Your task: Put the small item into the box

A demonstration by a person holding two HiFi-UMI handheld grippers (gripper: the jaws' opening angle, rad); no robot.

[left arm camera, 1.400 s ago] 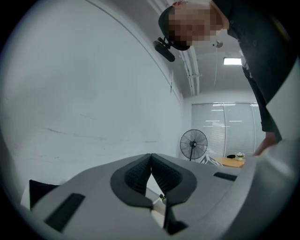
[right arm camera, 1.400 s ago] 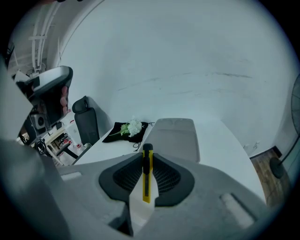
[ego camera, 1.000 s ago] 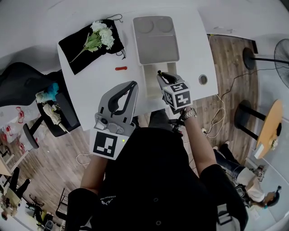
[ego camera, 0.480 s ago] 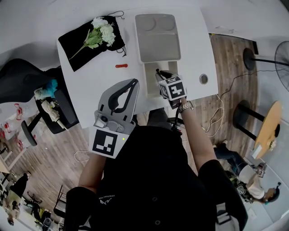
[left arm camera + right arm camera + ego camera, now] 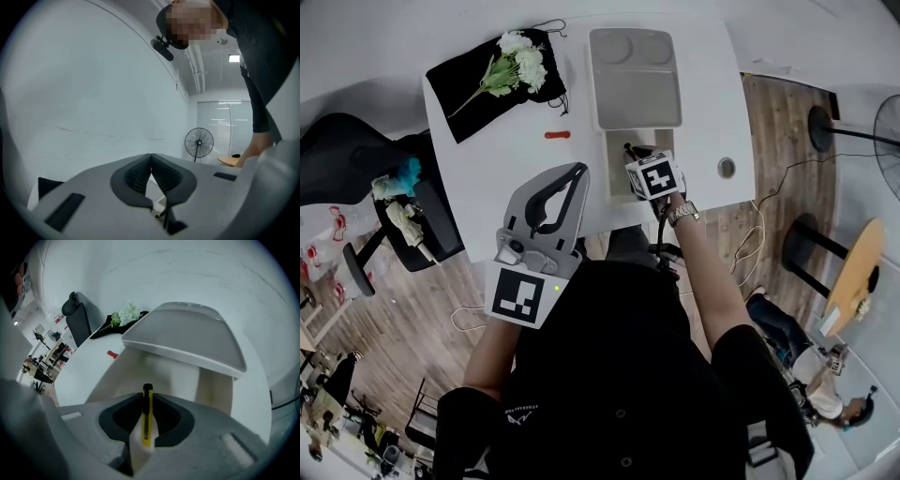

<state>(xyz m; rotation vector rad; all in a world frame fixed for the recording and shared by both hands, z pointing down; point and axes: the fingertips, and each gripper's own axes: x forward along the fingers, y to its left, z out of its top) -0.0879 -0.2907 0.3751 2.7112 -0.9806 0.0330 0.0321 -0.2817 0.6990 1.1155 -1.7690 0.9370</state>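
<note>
White tabletop (image 5: 502, 178): slim yellow-and-black utility knife (image 5: 146, 425) clamped lengthwise in right gripper (image 5: 147, 399), tip toward hinged white box (image 5: 164, 373); left gripper (image 5: 151, 159) closed, empty.

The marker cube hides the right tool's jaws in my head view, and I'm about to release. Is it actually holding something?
Observer: Yes. In the right gripper view the right tool is shut on a yellow and black utility knife that sticks out past the jaws.
Operator: Is the box free ahead of it?
Observer: The part of the box that shows past the knife is bare, below its open lid.
Operator: Anything caught in the left tool?
Observer: No. The left tool is shut with its pads touching and nothing between them, aimed at a white wall.
</note>
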